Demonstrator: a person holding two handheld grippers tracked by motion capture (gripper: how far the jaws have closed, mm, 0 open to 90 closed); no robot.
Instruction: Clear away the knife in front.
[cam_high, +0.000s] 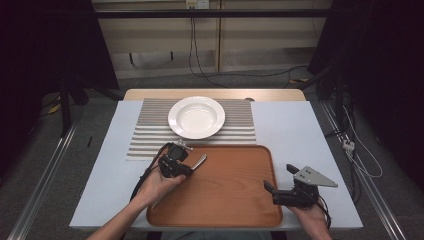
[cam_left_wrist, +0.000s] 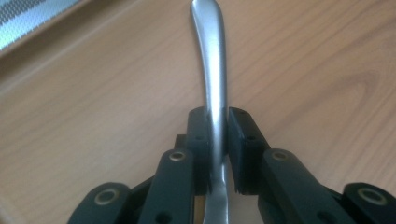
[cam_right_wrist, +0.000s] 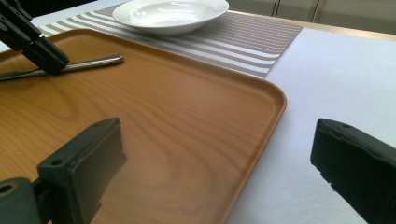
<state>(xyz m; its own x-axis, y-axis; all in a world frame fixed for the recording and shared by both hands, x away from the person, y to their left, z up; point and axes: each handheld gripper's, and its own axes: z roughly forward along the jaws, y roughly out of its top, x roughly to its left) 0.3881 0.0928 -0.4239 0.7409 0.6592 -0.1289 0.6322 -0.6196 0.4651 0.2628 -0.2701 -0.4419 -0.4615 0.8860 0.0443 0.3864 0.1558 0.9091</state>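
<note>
Wooden tray (cam_high: 225, 195) on white table, left tongs (cam_high: 186, 169) clenched on metal utensil handle (cam_left_wrist: 212, 70), right tongs (cam_high: 281, 178) released.

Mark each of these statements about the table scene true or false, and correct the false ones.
1. The left gripper is shut on a metal utensil handle. True.
2. The white bowl sits on the wooden tray. False: it sits on the striped mat, beyond the tray.
3. The right gripper is open and holds nothing. True.
4. The bowl holds food. False: it looks empty.
5. The right gripper is by the tray's left edge. False: it is at the right edge.
</note>
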